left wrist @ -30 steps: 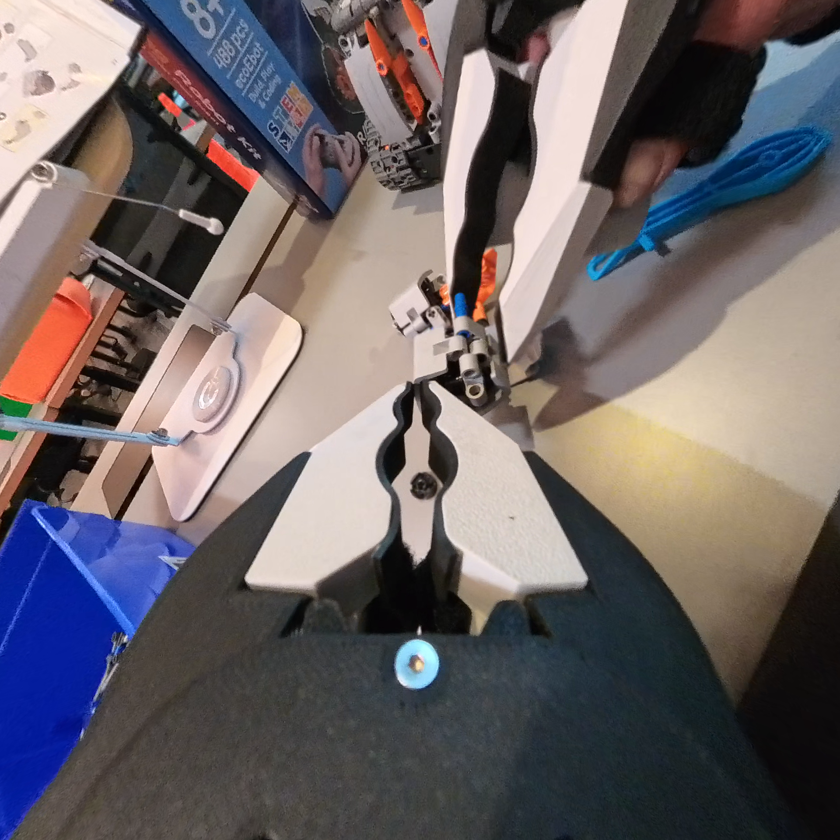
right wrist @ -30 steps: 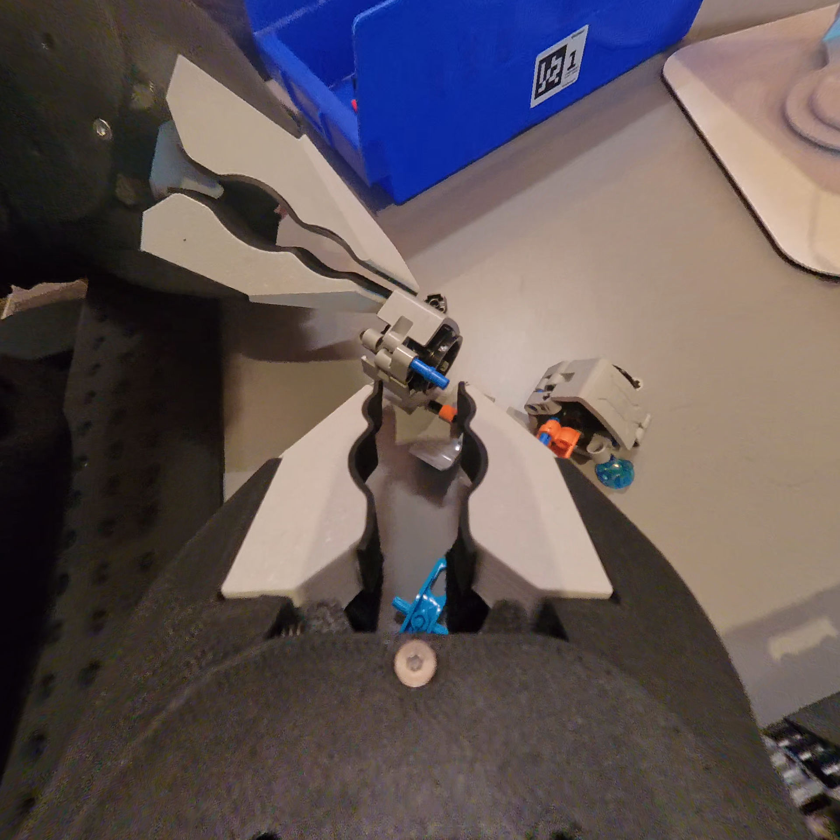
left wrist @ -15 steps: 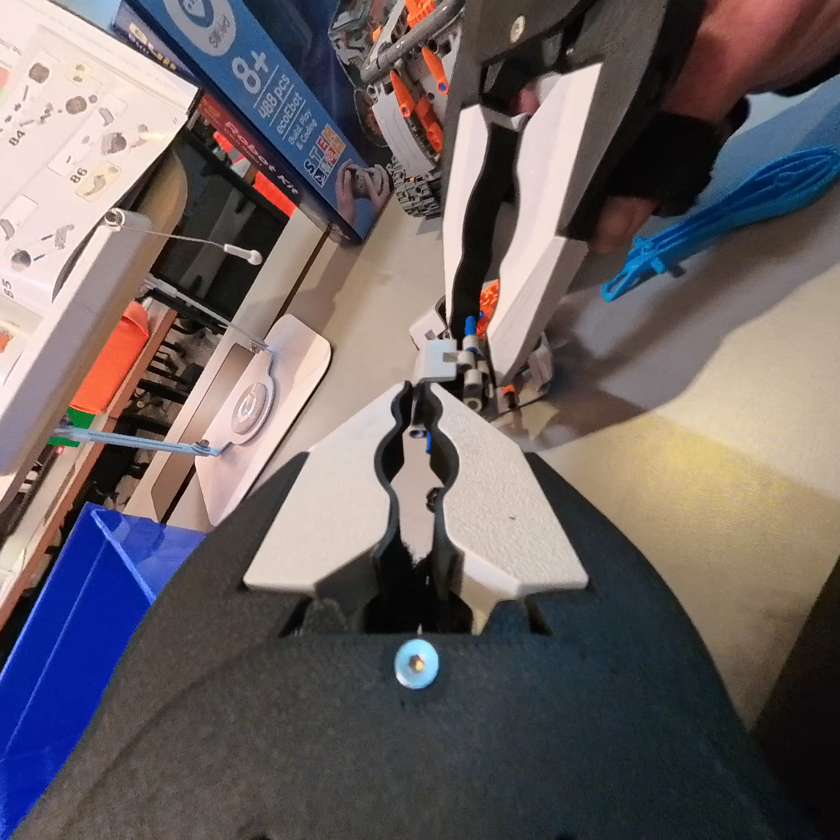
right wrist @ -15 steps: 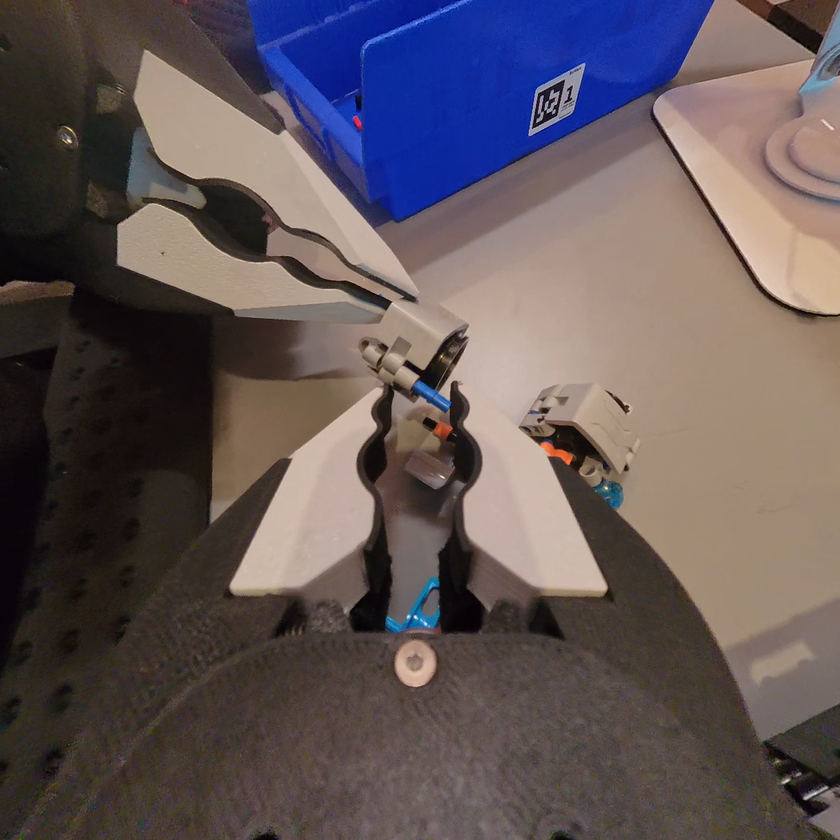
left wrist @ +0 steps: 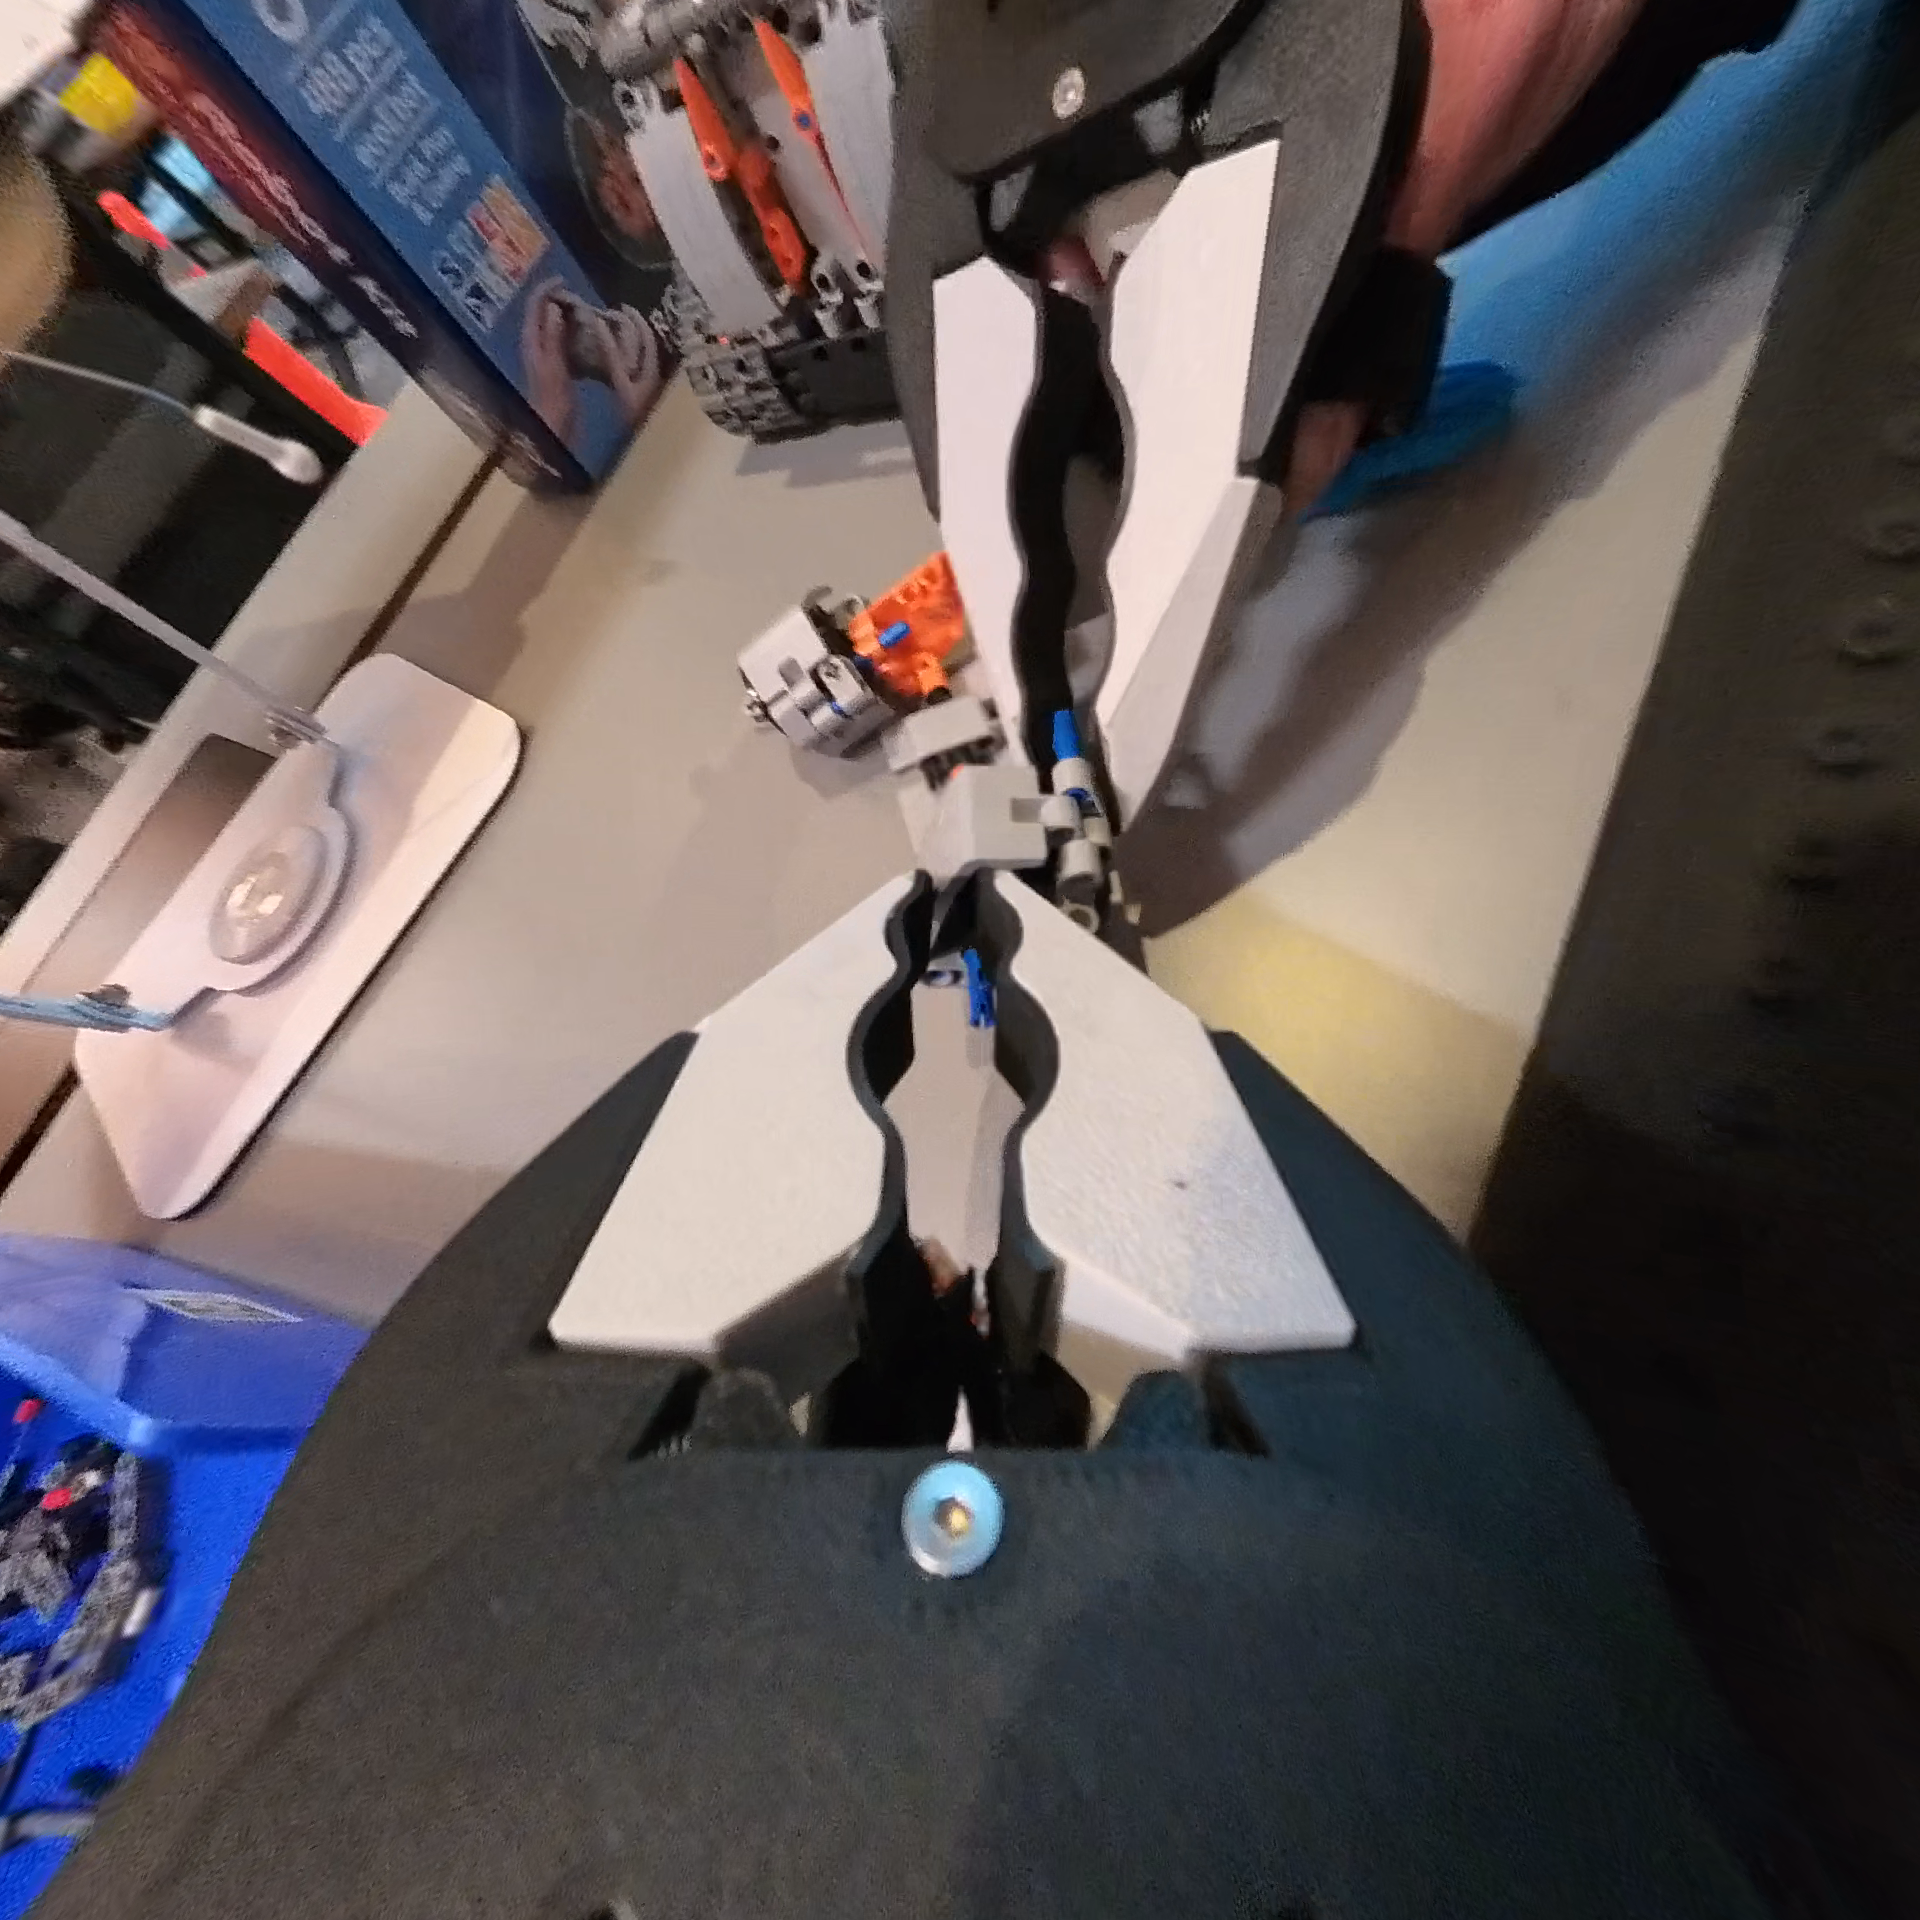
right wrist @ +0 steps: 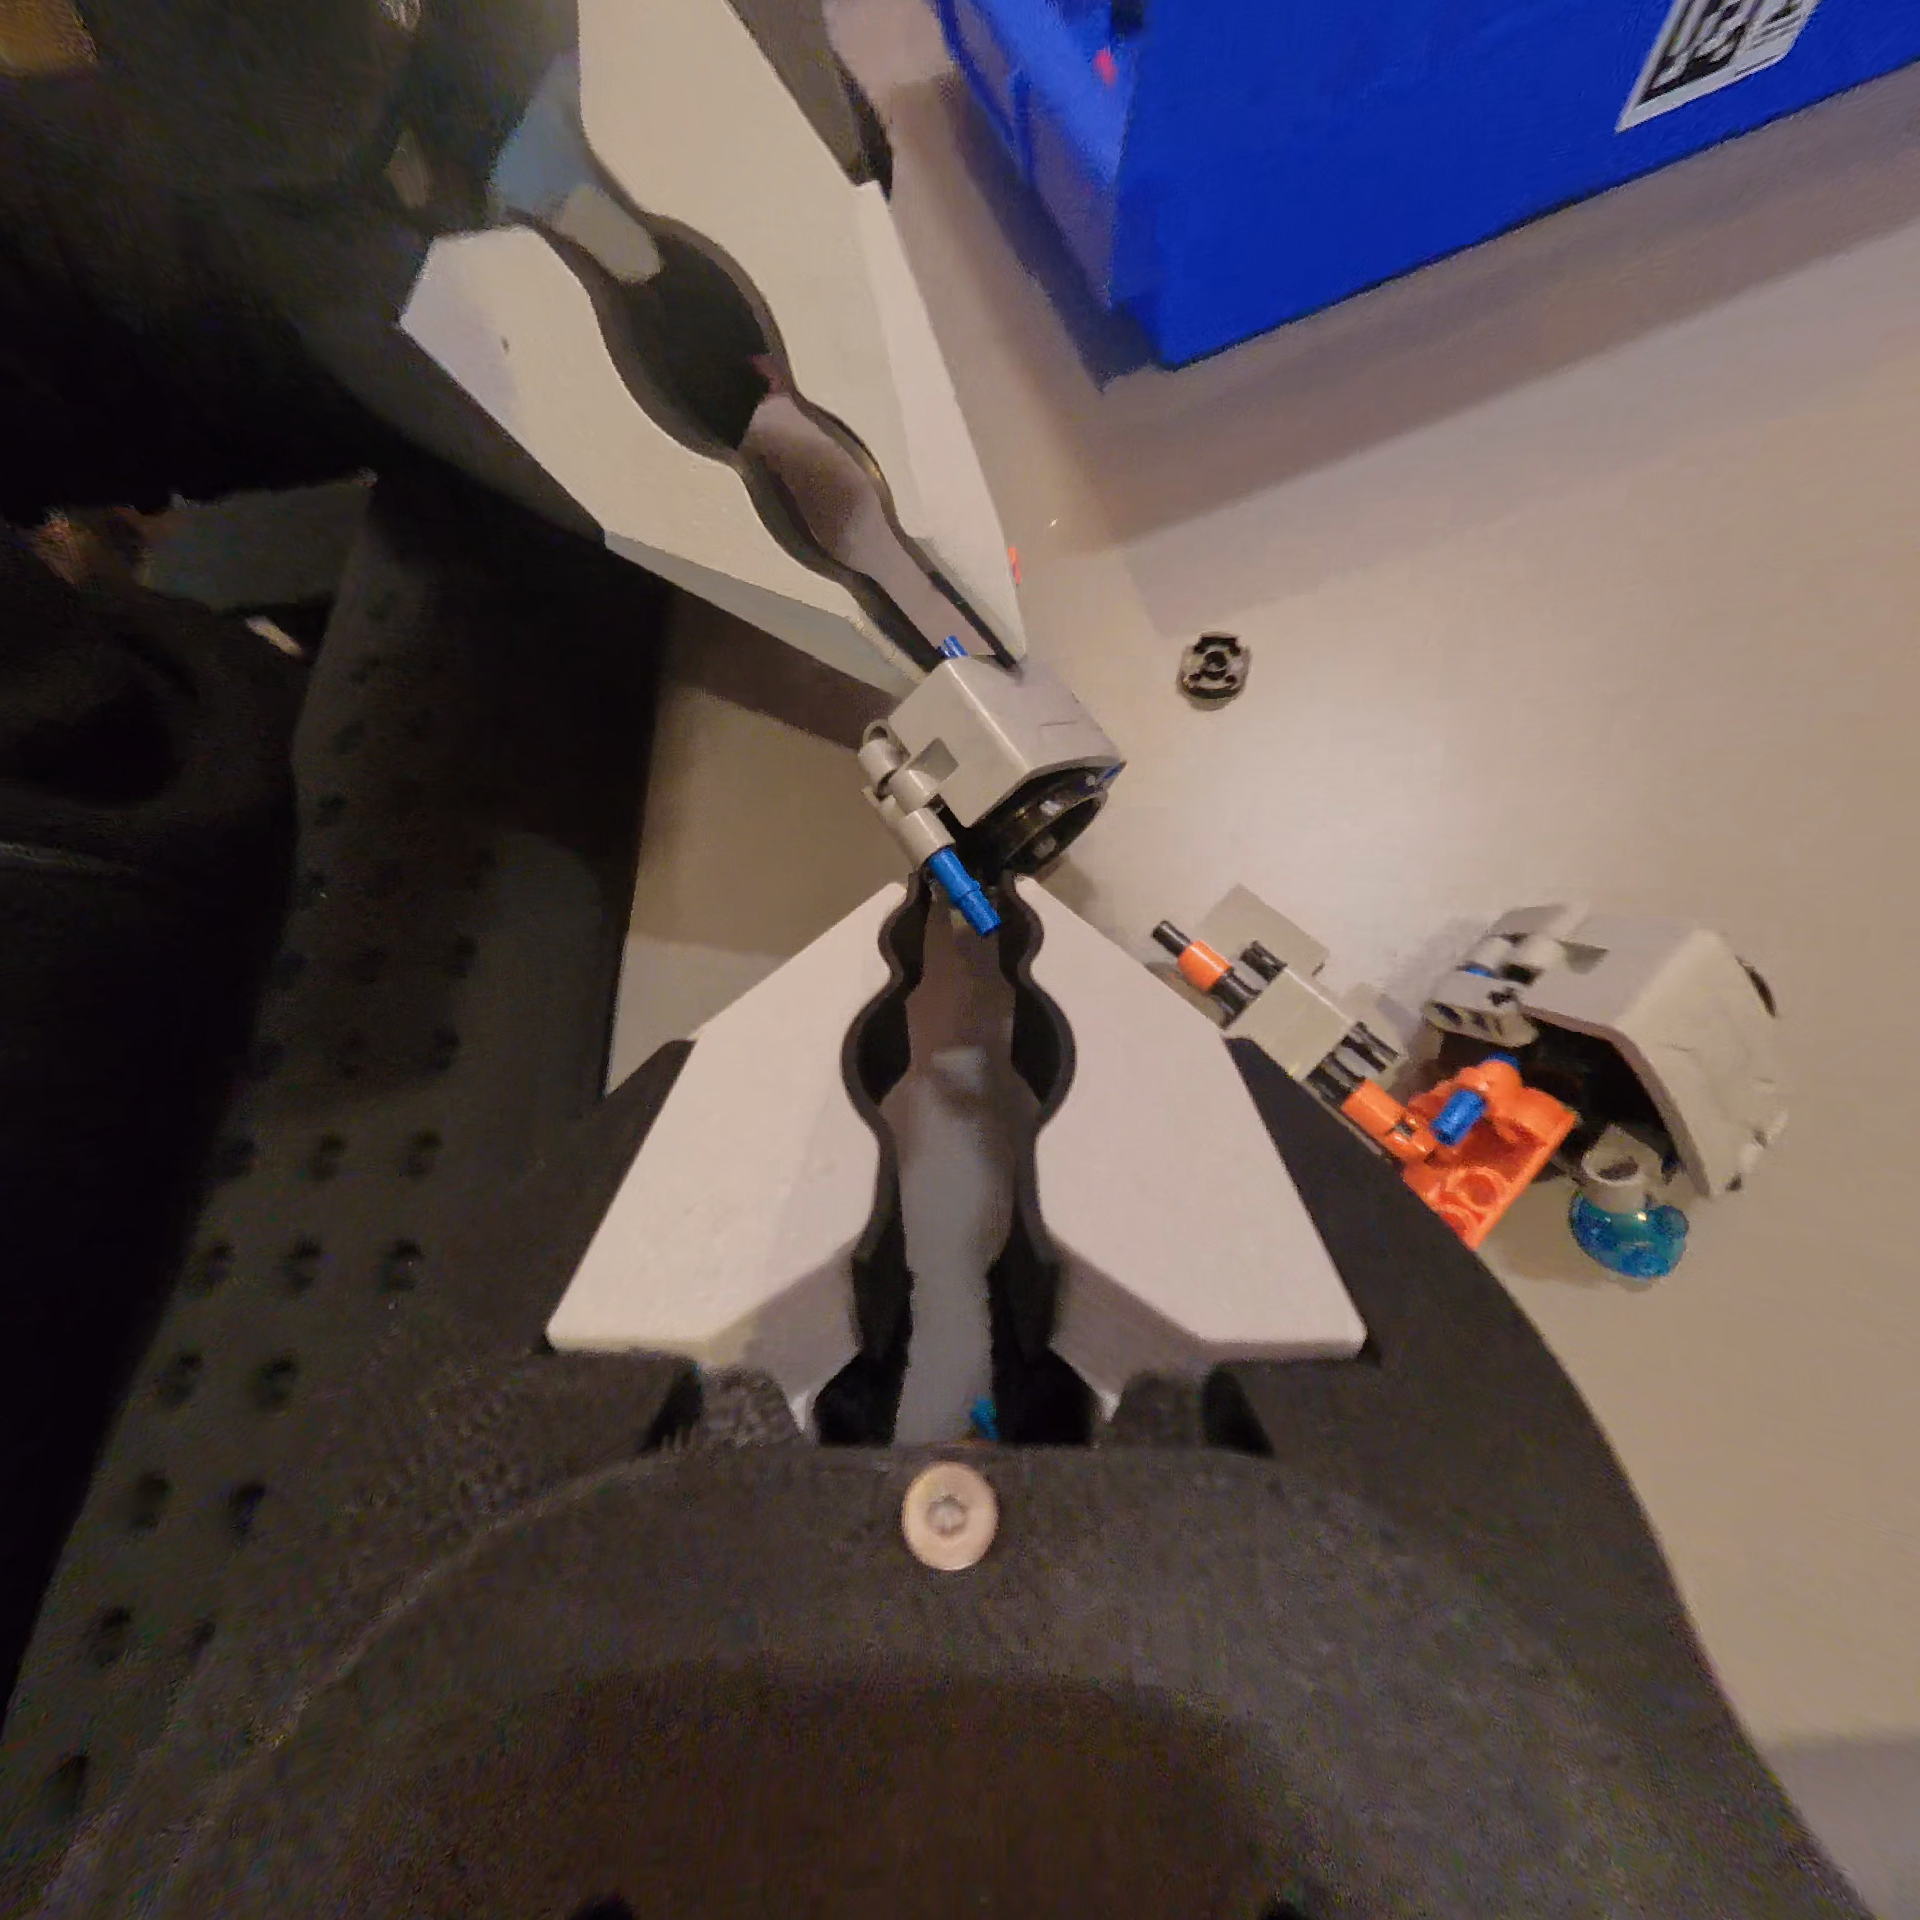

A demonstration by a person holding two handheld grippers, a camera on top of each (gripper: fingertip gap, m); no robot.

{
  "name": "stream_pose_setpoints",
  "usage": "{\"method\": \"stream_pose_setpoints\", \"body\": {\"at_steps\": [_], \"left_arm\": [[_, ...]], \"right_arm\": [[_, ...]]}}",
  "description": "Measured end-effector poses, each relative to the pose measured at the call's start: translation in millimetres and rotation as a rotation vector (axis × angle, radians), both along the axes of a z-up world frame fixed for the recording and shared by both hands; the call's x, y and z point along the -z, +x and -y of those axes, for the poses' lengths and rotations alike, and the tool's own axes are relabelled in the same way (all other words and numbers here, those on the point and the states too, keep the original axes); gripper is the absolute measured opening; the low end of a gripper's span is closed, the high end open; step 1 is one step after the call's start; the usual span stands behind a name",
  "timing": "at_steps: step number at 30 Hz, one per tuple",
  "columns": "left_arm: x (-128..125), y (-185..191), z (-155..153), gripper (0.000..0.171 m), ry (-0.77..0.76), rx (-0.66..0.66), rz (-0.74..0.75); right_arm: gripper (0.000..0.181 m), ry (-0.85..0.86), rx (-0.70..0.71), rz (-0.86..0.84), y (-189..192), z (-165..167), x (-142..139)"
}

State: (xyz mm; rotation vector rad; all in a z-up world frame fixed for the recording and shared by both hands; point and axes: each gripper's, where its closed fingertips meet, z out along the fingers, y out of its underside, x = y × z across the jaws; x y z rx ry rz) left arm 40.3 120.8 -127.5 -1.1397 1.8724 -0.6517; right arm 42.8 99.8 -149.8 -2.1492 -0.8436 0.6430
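I'm clamping the left gripper's [left wrist: 956, 896] jaws on the grey block [left wrist: 971, 821] at twelve o'clock. The right gripper's [right wrist: 964, 902] jaws are pinching its blue pin [right wrist: 961, 888]. Holding both in line seems wisest.

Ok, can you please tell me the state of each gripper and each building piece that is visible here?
left gripper, shut on the grey block.
right gripper, shut on the blue pin.
grey block, gripped, tilted.
blue pin, plugged into the grey block's side, sticking out.
black round piece, loose, flat on the table.
grey and orange assembly, lying on the table, not held.
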Motion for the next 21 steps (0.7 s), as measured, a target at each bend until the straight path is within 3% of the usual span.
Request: {"method": "stream_pose_setpoints", "body": {"at_steps": [6,8,9,14,19,21], "left_arm": [[12.9,-12.9,10.2,0.011,-0.095,0.046,-0.044],[13.9,-15.8,18.8,0.055,-0.198,0.088,-0.070],[14.2,-16.6,22.8,0.059,-0.241,0.106,-0.081],[32.5,-13.2,16.4,0.059,-0.110,0.068,-0.144],[26.6,-4.4,11.5,0.066,-0.038,0.073,-0.146],[30.5,-3.5,14.0,0.056,-0.038,0.097,-0.180]], "right_arm": [[0.010,0.010,-0.044,0.118,-7.5,6.1,16.5],[0.002,0.028,-0.044,0.138,-7.1,5.3,17.1],[0.001,0.034,-0.047,0.137,-8.0,5.3,15.9],[0.001,0.049,-0.072,0.169,-10.5,6.1,18.0],[0.001,0.076,-0.114,0.209,-11.7,8.5,16.5],[0.001,0.085,-0.140,0.224,-14.0,10.6,16.4]]}}
